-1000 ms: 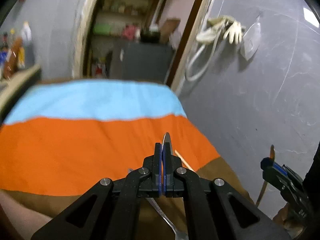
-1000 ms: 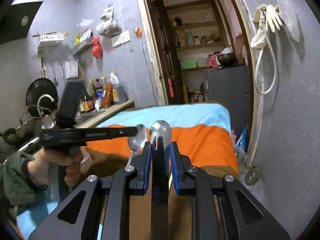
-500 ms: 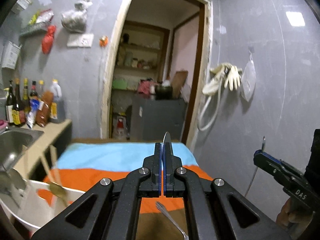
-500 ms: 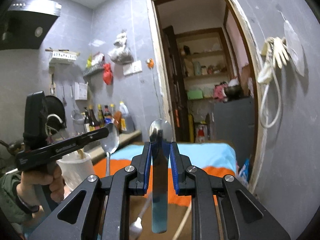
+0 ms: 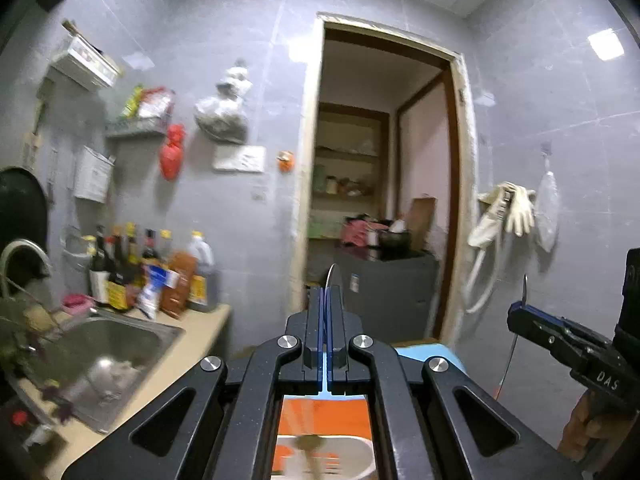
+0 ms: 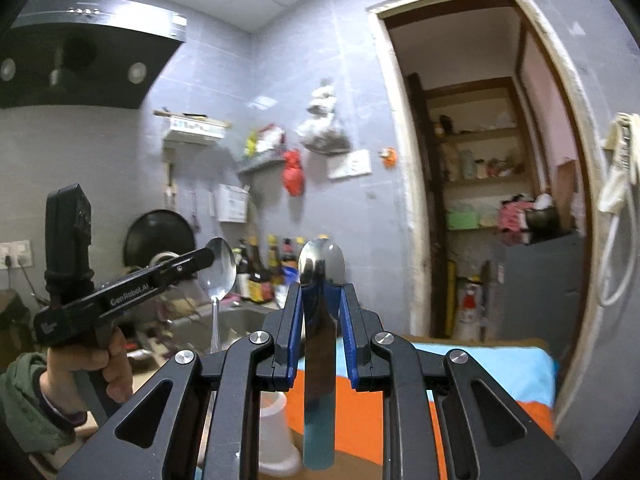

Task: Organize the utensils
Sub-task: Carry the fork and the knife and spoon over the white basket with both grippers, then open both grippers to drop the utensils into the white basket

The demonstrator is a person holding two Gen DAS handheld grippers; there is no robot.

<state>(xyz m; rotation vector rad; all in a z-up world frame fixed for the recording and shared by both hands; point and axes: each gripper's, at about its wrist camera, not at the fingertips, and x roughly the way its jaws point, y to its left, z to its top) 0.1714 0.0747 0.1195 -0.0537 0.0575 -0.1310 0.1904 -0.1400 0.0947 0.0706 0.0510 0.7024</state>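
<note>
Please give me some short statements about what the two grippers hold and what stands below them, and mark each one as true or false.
1. The left gripper is shut on a spoon. True.
2. The right gripper is open and holds nothing. False: it clamps a second spoon.
3. Both spoons have their bowls pointing up. True.
4. A white container stands below the grippers. True.
5. The sink is right of the doorway. False: left.

Grey tiled walls [image 5: 248, 80] enclosed the kitchen. A wood-framed doorway [image 5: 384, 168] opened straight ahead of the claw, onto shelves [image 6: 476, 136]. A steel sink [image 5: 100, 356] lay left, below a black range hood [image 6: 84, 56].
</note>
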